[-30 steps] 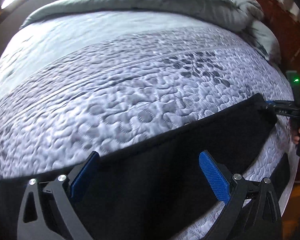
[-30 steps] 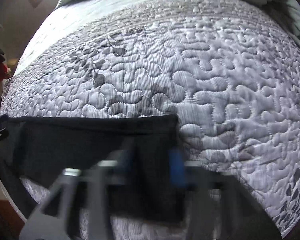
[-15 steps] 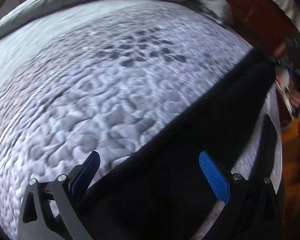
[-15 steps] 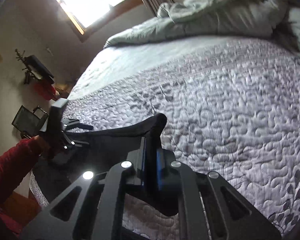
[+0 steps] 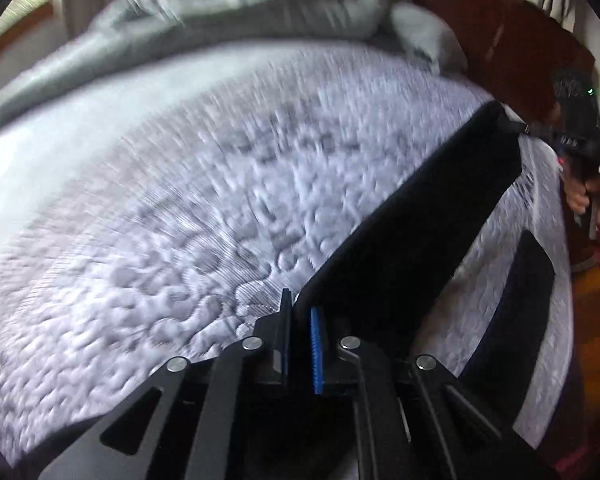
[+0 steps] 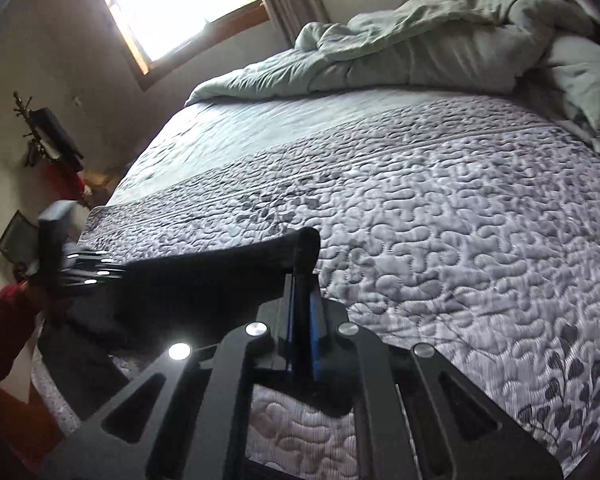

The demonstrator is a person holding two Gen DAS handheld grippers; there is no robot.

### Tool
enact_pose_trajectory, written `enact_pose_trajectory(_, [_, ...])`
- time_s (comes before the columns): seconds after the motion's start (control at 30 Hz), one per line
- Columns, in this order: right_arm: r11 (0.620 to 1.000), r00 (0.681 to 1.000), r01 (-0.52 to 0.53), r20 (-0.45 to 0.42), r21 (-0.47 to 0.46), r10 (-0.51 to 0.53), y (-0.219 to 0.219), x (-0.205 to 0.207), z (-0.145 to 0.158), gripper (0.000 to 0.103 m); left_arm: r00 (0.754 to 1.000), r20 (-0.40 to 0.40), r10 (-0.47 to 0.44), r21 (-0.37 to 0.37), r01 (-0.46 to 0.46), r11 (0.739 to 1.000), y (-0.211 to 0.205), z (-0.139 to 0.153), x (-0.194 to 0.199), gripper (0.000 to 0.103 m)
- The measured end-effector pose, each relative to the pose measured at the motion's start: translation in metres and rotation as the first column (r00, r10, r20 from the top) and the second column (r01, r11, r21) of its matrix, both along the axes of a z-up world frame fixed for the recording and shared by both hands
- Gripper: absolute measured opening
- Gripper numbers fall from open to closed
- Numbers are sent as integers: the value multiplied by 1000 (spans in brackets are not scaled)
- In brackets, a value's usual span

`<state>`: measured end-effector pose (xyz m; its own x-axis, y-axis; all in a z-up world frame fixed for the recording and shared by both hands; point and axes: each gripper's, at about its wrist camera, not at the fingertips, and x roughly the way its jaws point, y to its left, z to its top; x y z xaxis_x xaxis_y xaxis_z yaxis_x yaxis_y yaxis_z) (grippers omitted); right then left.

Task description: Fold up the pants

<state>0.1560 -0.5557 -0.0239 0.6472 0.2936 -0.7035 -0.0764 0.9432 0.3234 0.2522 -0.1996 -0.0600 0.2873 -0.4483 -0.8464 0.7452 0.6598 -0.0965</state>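
Observation:
Black pants [image 5: 412, 240] stretch in the air between my two grippers, above the near edge of the bed. My left gripper [image 5: 299, 312] is shut on one end of the top edge. My right gripper [image 6: 303, 300] is shut on the other end, where the fabric [image 6: 204, 284] sticks up past the blue pads. Each gripper shows in the other's view: the right one [image 5: 540, 130] at the far right, the left one [image 6: 100, 270] at the left. A lower part of the pants [image 5: 516, 312] hangs down against the bed's edge.
The bed carries a grey quilted cover [image 6: 440, 220] with a rumpled pale green duvet [image 6: 440, 48] at its head. A window [image 6: 180, 0] is behind. A dark wooden headboard [image 5: 500, 40] stands at the right. The floor [image 5: 592, 320] lies beside the bed.
My left gripper has shut on the pants edge; it was open before. Both grippers have lifted the pants off the quilt and the fabric is now taut between them.

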Motion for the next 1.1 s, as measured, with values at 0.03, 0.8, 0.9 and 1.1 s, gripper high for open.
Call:
enact_pose_trajectory(0.03, [1000,1000,11,16,5,-11,0,-8,0,5,997,64,30,1,-30,1000,1,11,-22,8])
enact_pose_trajectory(0.8, [984,963,171,-220,47,-157,41,-203,-88,43,971,122,206,112,-220,969,13,-79,-234,9])
enact_pose_trajectory(0.9, [964,958,186,-255,191,-135,48,-212,-90,68,969,106,224,107,-235,966,13,-82,-231,9])
enact_pose_trajectory(1.1, [899,943,250,-303,359,-140,60,-200,-101,80,968,101,228,117,-239,964,13,-83,-233,9])
